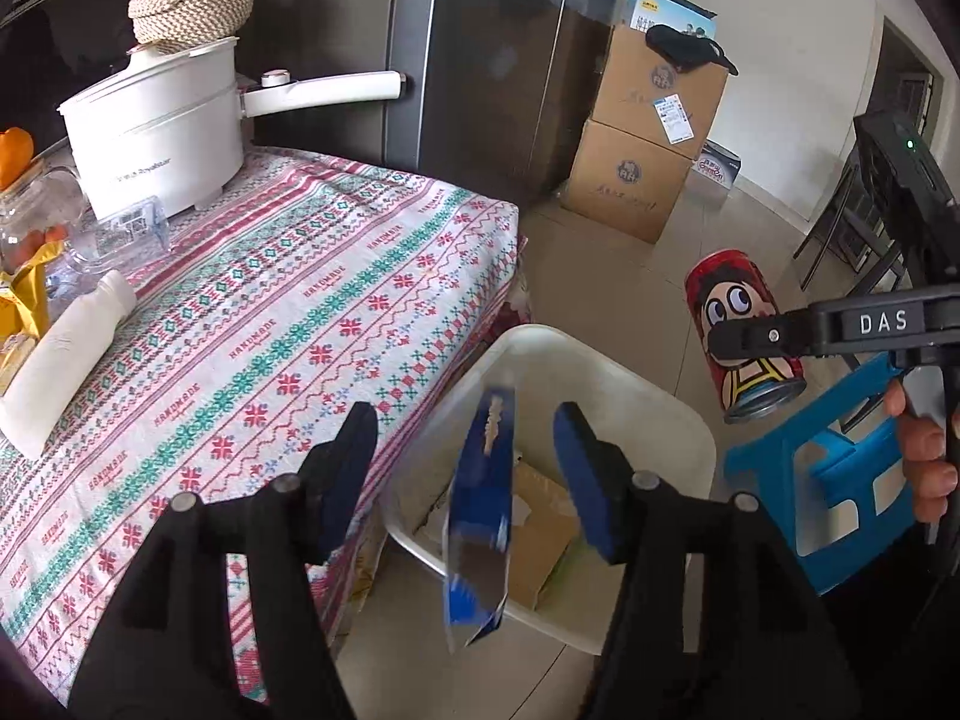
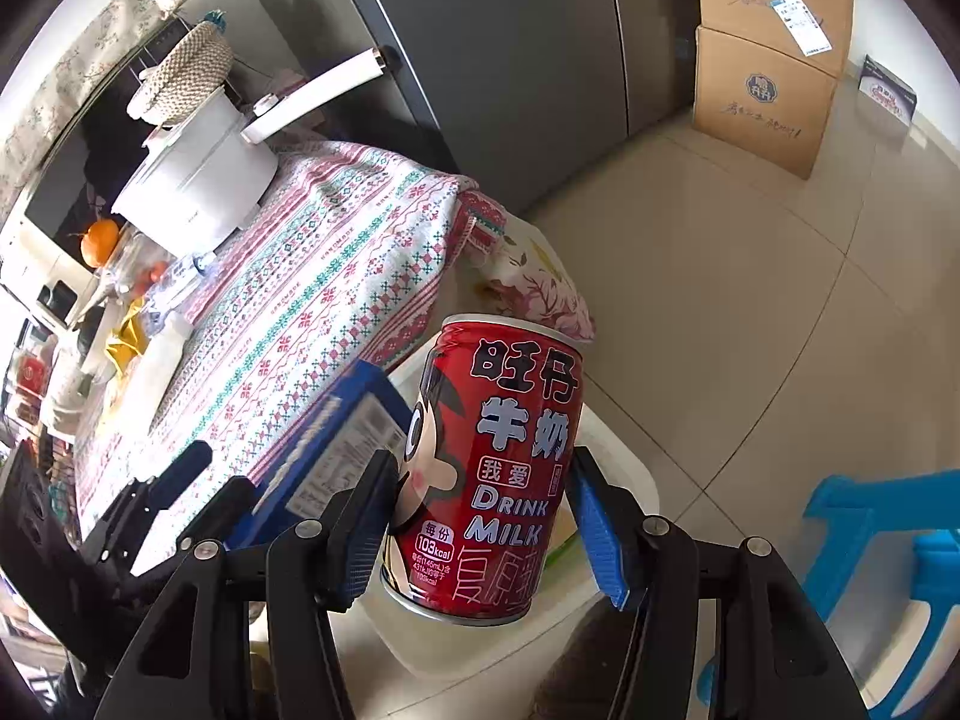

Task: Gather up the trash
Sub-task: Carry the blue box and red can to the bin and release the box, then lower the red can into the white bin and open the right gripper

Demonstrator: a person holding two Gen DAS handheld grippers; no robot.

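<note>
White plastic cooking pot with a woven basket on top stands at ten o'clock in the left wrist view, on the patterned cloth of the surface. Lower down, the left gripper has its jaws apart, and a blue wrapper, blurred, hangs loose between them, touching neither pad, above the white bin on the floor at five o'clock. At three o'clock the right gripper is clamped on a red milk can, tilted, just over the bin's far rim. A blue stool stands beside the bin.
</note>
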